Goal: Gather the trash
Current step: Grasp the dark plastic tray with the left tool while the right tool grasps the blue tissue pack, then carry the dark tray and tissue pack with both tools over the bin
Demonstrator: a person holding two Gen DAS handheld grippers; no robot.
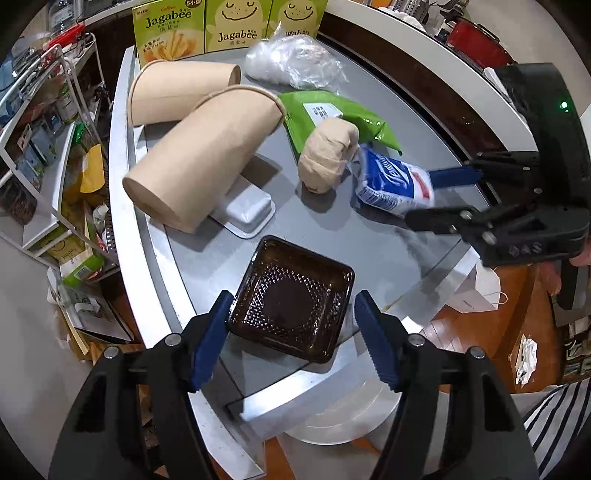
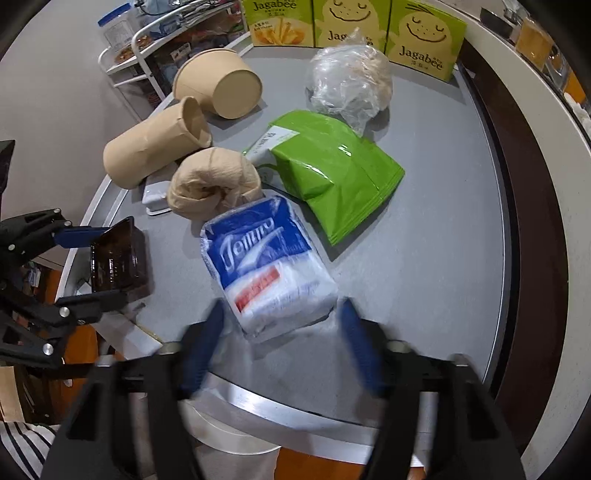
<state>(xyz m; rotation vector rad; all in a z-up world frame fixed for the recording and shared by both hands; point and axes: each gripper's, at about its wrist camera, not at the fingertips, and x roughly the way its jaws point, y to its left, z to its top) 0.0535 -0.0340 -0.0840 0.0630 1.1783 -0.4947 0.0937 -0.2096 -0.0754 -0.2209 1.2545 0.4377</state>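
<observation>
My left gripper [image 1: 291, 314] is open, its blue fingers on either side of a dark brown plastic tray [image 1: 291, 306] at the grey table's near edge; the tray also shows in the right wrist view [image 2: 118, 258]. My right gripper [image 2: 280, 325] is open and blurred, straddling the near end of a blue and white tissue pack [image 2: 264, 266]; in the left wrist view the pack [image 1: 391, 181] lies between its fingers. Two brown paper cups [image 1: 199, 158] [image 1: 177, 92] lie on their sides. A crumpled brown paper wad [image 1: 327, 158], a green pouch [image 2: 332, 173] and a clear plastic bag [image 2: 351, 81] lie behind.
Jagabee boxes [image 1: 207, 29] stand along the table's back. A small white plastic tray [image 1: 247, 210] lies under the nearer cup. A wire shelf rack [image 1: 48, 147] stands left of the table. A white bin [image 1: 343, 417] sits below the table's near edge.
</observation>
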